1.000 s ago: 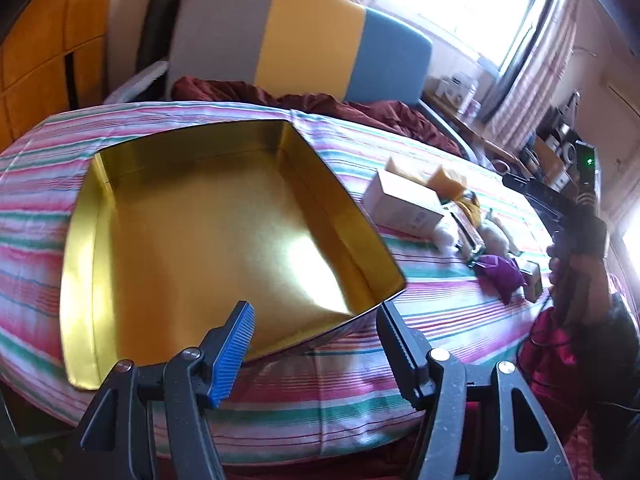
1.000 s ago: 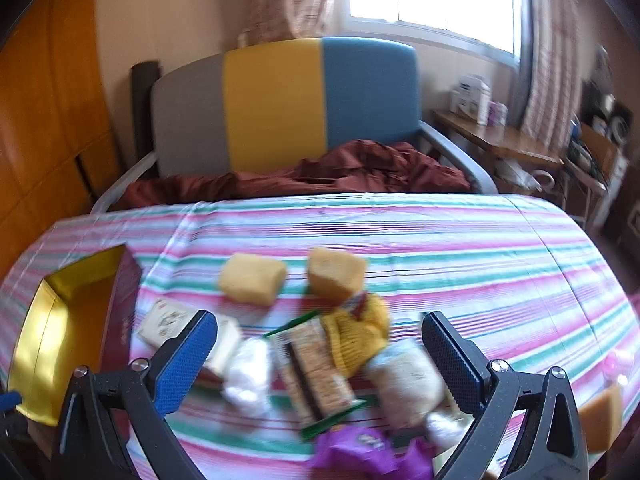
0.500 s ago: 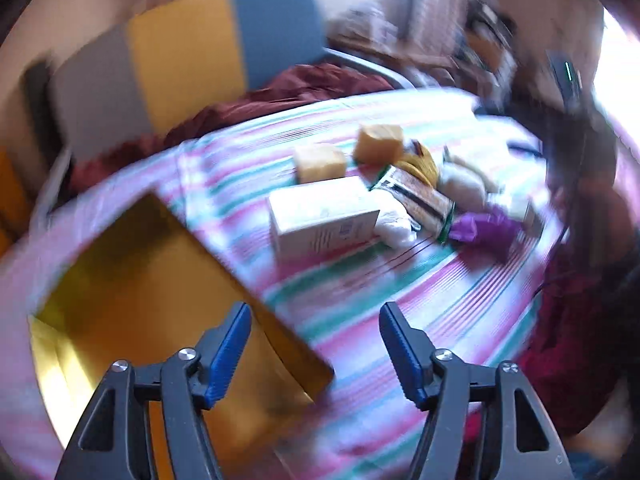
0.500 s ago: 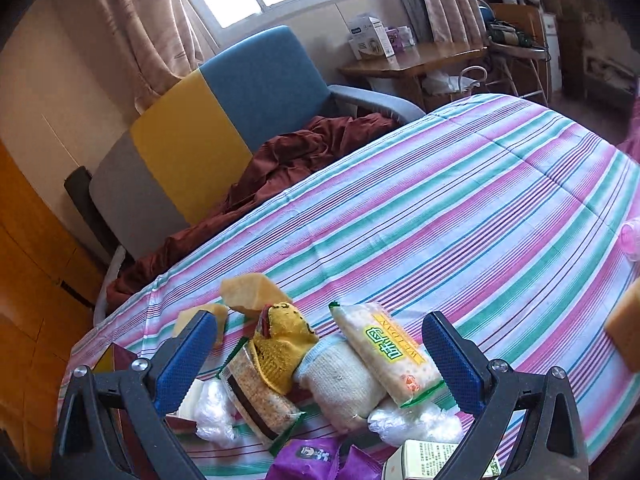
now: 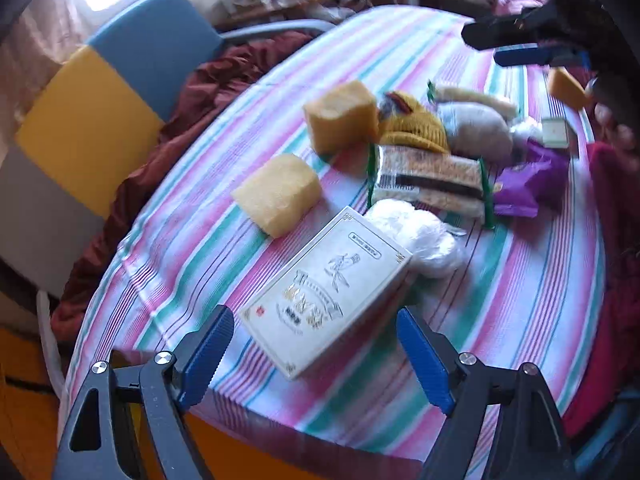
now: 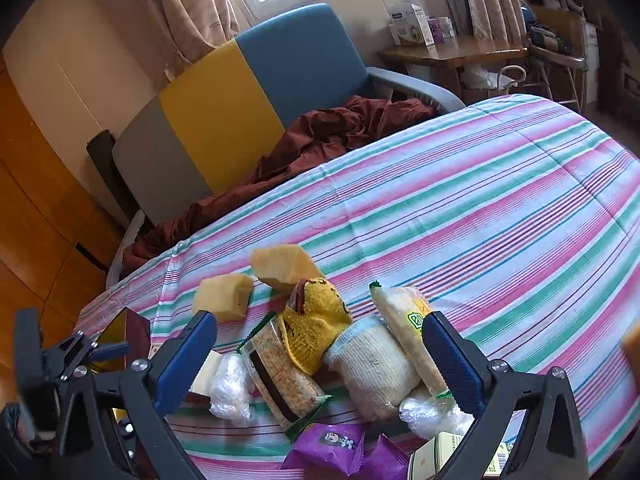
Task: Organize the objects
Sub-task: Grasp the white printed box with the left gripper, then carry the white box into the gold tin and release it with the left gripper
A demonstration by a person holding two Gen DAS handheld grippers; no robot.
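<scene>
My left gripper [image 5: 316,352] is open and empty, just in front of a white printed box [image 5: 326,292] lying flat on the striped tablecloth. Beyond it lie two yellow sponges [image 5: 278,194], a clear plastic bundle [image 5: 416,236], a snack pack [image 5: 430,182], a yellow knit item [image 5: 412,126] and a purple packet [image 5: 528,188]. My right gripper [image 6: 320,360] is open and empty above the same pile: knit item [image 6: 316,328], white rice bag [image 6: 372,364], snack pack [image 6: 286,386], purple packet [image 6: 332,446]. The gold tin [image 6: 122,330] shows at the left.
A blue, yellow and grey chair [image 6: 248,92] with a maroon cloth [image 6: 320,136] stands behind the table. The right gripper shows in the left wrist view [image 5: 524,40] at top right, near another sponge [image 5: 566,88]. A small box [image 6: 452,456] lies at the near edge.
My left gripper has swung right from over the gold tin to the white box. My right gripper has dropped slightly toward the pile. Both stay open.
</scene>
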